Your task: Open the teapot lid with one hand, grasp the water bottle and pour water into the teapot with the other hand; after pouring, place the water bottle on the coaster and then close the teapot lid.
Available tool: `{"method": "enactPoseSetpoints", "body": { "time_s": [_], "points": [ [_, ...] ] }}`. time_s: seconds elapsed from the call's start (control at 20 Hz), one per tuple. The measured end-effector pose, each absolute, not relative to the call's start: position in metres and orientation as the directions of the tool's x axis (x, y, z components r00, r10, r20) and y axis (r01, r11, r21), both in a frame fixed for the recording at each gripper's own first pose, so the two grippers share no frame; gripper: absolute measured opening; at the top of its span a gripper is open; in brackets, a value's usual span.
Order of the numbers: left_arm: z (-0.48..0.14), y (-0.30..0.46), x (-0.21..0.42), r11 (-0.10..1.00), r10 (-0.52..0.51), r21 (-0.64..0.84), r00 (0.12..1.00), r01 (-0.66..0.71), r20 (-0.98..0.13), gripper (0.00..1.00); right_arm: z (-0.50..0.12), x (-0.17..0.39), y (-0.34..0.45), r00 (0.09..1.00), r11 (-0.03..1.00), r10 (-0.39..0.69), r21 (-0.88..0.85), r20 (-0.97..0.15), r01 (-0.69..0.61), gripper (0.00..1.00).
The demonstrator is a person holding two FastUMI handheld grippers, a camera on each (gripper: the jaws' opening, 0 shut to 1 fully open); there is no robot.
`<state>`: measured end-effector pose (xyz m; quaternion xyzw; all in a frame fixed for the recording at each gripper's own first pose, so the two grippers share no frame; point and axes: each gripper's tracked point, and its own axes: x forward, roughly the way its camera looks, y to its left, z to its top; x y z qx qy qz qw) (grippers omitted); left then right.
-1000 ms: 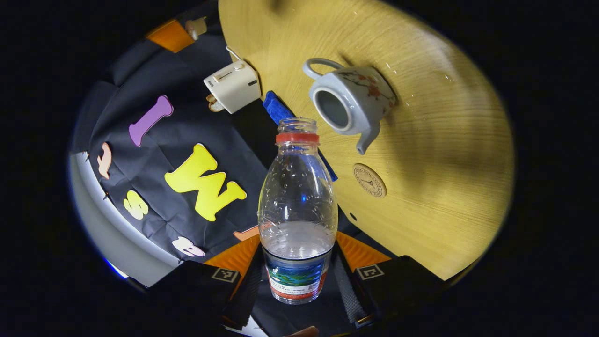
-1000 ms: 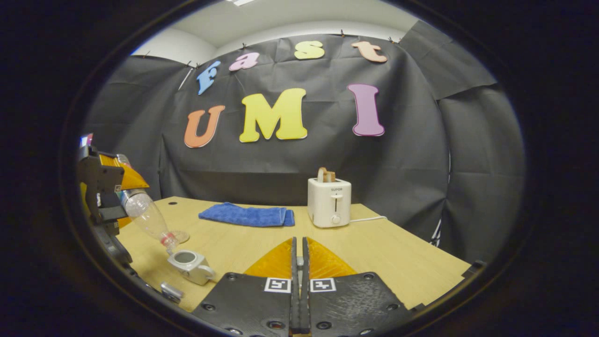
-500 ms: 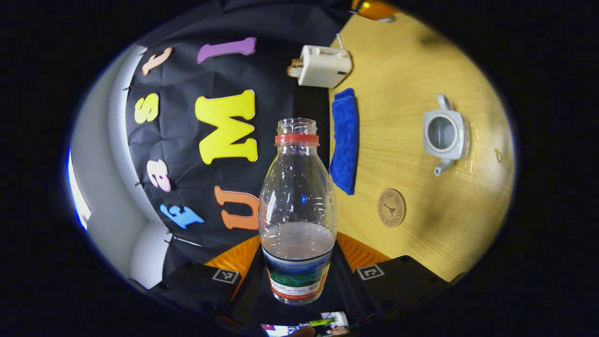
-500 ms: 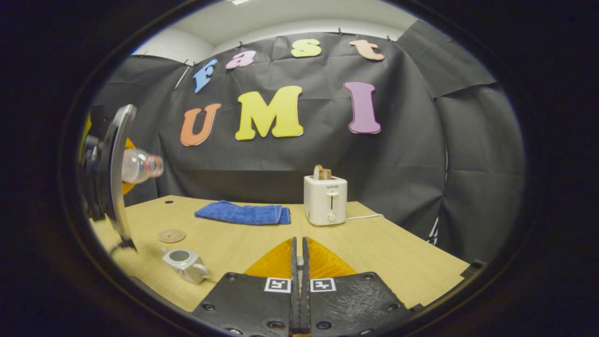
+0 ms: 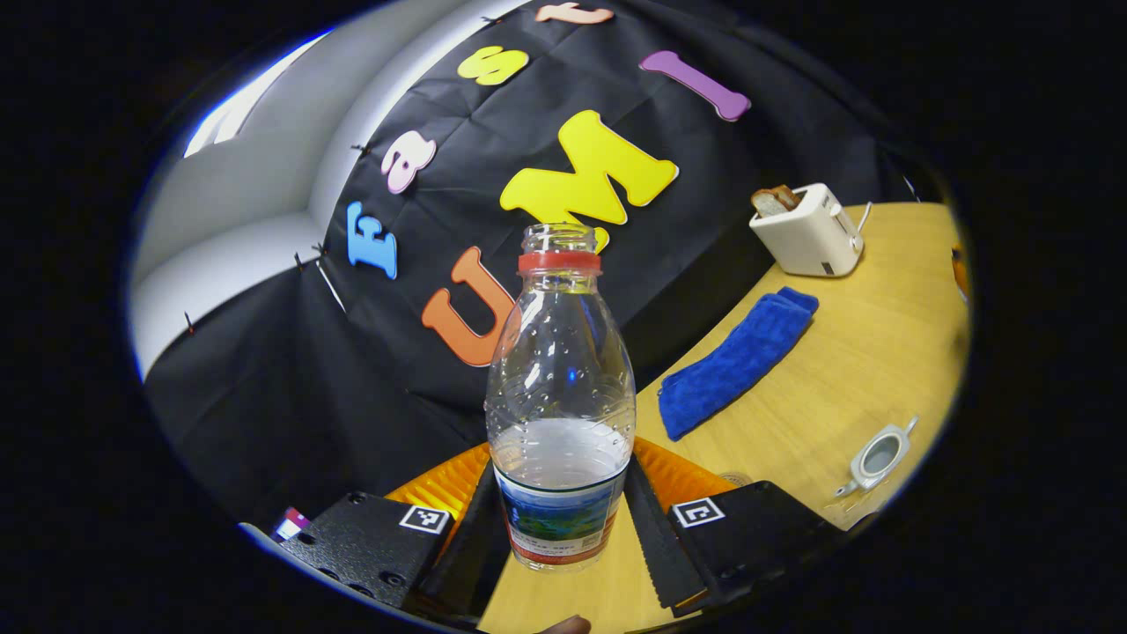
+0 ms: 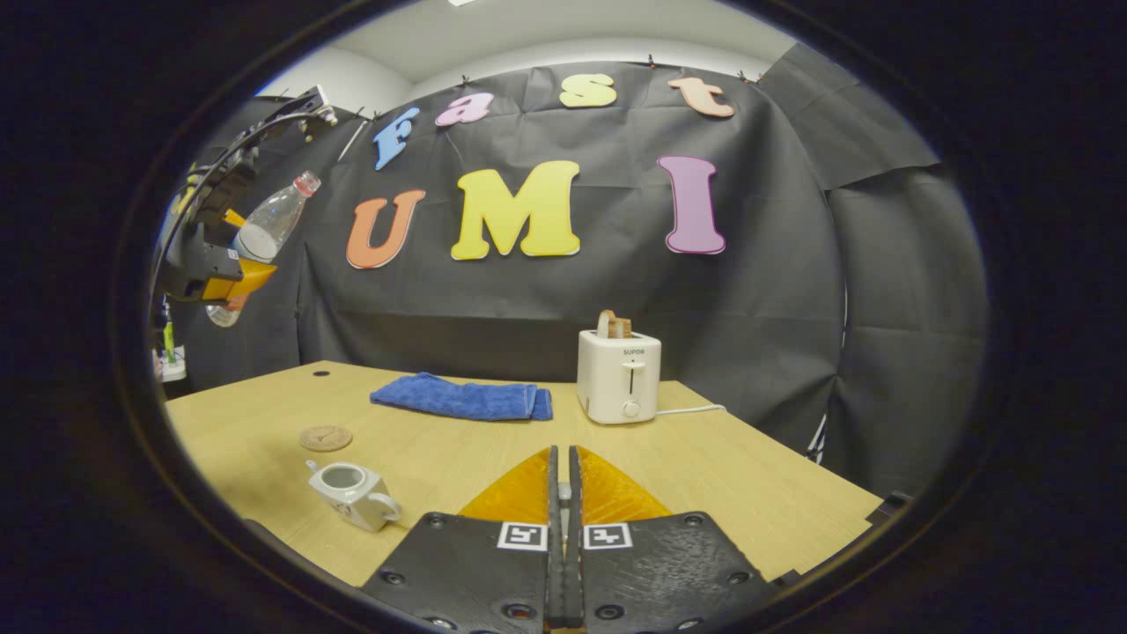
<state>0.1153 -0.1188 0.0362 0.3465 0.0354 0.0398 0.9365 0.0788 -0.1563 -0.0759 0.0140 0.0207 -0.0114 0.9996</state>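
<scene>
Nearest to us in the left gripper view, the left tongs (image 5: 560,519) were closed on the water bottle (image 5: 560,396), one finger pressing each side of its labelled lower part. The bottle's long axis ran straight out along the fingers, its uncapped mouth pointing away from the camera; it was roughly a third full of water. In the right gripper view we saw the same bottle (image 6: 264,231) held high above the left end of the worktop (image 6: 440,458), tilted, mouth up and leaning toward the right, well clear of everything below.

The right tongs (image 6: 561,528) had their fingers pressed together with nothing that we could see between them.

Low on the worktop near its front edge stood the teapot (image 6: 352,493), lid off and opening upward, handle toward the right tongs and spout toward the left. Just behind it lay the round coaster (image 6: 325,438), bare and apart from the teapot. Farther back lay a folded blue cloth (image 6: 458,399), and to its right, close beside it, a white toaster (image 6: 618,379) with bread in its slot and a cord trailing right. Nothing stood between the bottle and the coaster.
</scene>
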Motion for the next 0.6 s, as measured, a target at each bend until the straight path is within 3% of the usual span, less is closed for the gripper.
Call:
{"method": "enactPoseSetpoints", "body": {
  "time_s": [0.25,0.45,0.6],
  "points": [
    [-0.006,-0.111,0.135,0.943,0.041,0.333,0.994,-0.004,-0.105,0.77,-0.079,0.079,-0.154,0.999,0.999,-0.019,0.026,-0.042,0.020,0.00],
    [-0.050,-0.106,0.161,0.995,-0.009,0.096,0.991,0.022,-0.133,0.78,-0.083,0.082,-0.149,0.999,1.000,-0.018,0.007,-0.046,0.018,0.00],
    [-0.069,-0.097,0.183,0.998,0.001,0.055,0.997,0.003,-0.075,0.79,-0.088,0.086,-0.147,0.999,0.999,-0.028,-0.017,-0.045,0.027,0.00]
  ]
}}
